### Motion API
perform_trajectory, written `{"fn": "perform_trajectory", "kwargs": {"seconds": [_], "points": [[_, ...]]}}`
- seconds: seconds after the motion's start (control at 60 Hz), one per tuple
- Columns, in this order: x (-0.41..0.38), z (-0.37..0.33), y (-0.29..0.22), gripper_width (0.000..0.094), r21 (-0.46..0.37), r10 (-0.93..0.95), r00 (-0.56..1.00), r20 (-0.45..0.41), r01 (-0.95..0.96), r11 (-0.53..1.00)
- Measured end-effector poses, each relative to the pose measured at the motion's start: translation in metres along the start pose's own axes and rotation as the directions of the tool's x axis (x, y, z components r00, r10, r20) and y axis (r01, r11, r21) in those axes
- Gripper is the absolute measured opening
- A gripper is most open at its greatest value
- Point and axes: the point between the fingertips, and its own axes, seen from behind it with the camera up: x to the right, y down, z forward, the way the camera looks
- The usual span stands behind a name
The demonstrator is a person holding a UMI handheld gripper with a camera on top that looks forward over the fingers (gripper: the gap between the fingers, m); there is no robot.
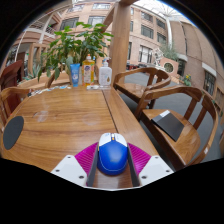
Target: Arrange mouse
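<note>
A blue and white computer mouse (112,155) sits between my gripper's (112,160) two fingers, over the wooden table (60,115). The magenta pads (87,156) press against both its sides, so the gripper is shut on the mouse. Its white front end points away from me, towards the table's far side. I cannot tell whether the mouse rests on the table or hangs just above it.
A dark round mouse mat (12,131) lies at the table's left edge. Bottles (88,73) and a potted plant (72,45) stand at the far end. Wooden chairs (180,120) stand to the right, one with a black object (168,123) on its seat.
</note>
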Motion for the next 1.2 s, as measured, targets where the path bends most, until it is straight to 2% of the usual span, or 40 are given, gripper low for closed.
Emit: {"fn": "perform_trajectory", "kwargs": {"seconds": [0.217,0.3,0.383,0.5,0.583,0.7,0.75,0.8,0.883,0.95,0.967,1.017,1.083,1.2], "points": [[-0.001,0.004,-0.005,0.0374,0.007,0.000,1.000,-0.009,0.000,1.000],[0.001,0.003,-0.006,0.0374,-0.003,0.022,1.000,-0.014,-0.022,1.000],[0.006,-0.005,-0.030,0.0374,0.034,0.032,0.999,-0.043,-0.031,0.999],[0.004,-0.038,-0.107,0.0376,0.177,0.056,0.996,-0.066,-0.044,0.983],[-0.018,-0.077,-0.179,0.0375,0.306,0.067,0.997,-0.040,-0.051,0.951],[-0.089,-0.128,-0.262,0.0374,0.453,0.070,0.996,0.060,-0.089,0.887],[-0.125,-0.145,-0.283,0.0372,0.477,0.050,0.992,0.112,-0.098,0.873],[-0.174,-0.153,-0.283,0.0373,0.483,0.027,0.986,0.167,-0.106,0.869],[-0.248,-0.144,-0.266,0.0371,0.424,-0.035,0.969,0.243,-0.074,0.903],[-0.312,-0.125,-0.206,0.0372,0.359,-0.073,0.952,0.298,-0.041,0.932],[-0.323,-0.119,-0.207,0.0373,0.330,-0.082,0.949,0.305,-0.025,0.943],[-0.357,-0.102,-0.169,0.0372,0.254,-0.103,0.936,0.336,0.016,0.967],[-0.393,-0.079,-0.113,0.0373,0.172,-0.125,0.926,0.357,0.067,0.983],[-0.423,-0.059,-0.058,0.0380,0.076,-0.164,0.917,0.363,0.146,0.986]]}}
